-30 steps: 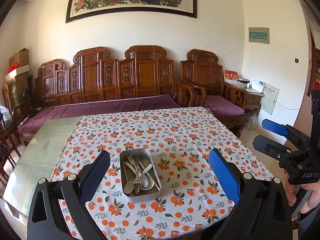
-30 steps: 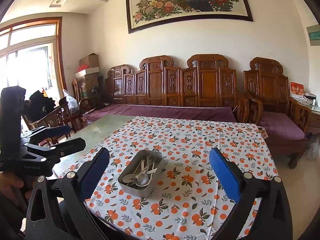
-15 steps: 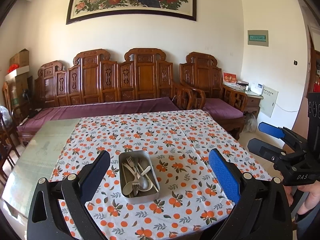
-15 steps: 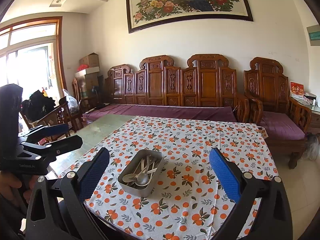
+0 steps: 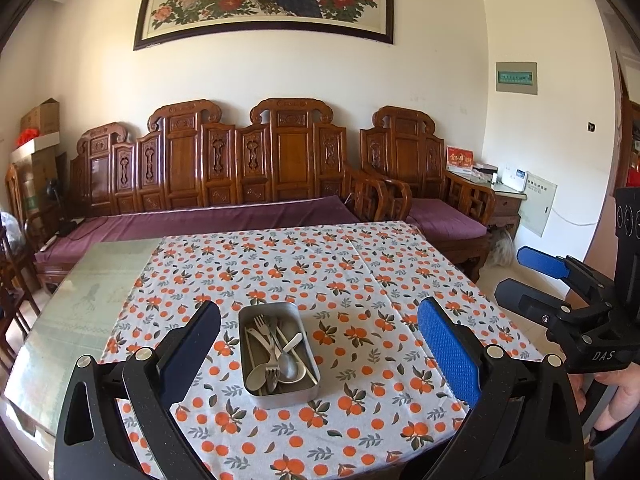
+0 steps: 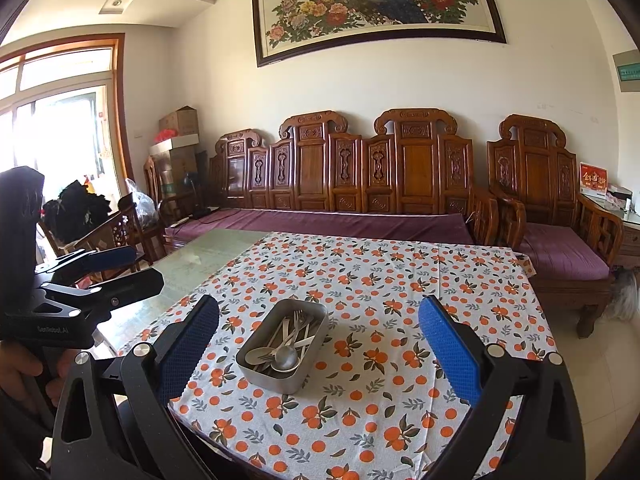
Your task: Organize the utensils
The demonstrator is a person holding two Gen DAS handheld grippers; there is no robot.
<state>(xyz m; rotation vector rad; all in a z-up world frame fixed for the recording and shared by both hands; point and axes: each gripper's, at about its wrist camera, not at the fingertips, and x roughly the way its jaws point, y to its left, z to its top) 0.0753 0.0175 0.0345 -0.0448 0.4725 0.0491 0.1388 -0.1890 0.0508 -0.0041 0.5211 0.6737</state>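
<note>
Both grippers slightly lower, jaws wide and empty, over metal tin [image 5: 279,356] of forks and spoons.

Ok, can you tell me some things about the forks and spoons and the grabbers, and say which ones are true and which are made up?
1. The forks and spoons lie inside the metal tin. True.
2. The tin sits on the bare glass. False: it sits on the orange-patterned tablecloth.
3. The left gripper is open. True.
4. The right gripper holds a spoon. False: it is open and holds nothing.
5. The tin has a lid on. False: it is open-topped.
</note>
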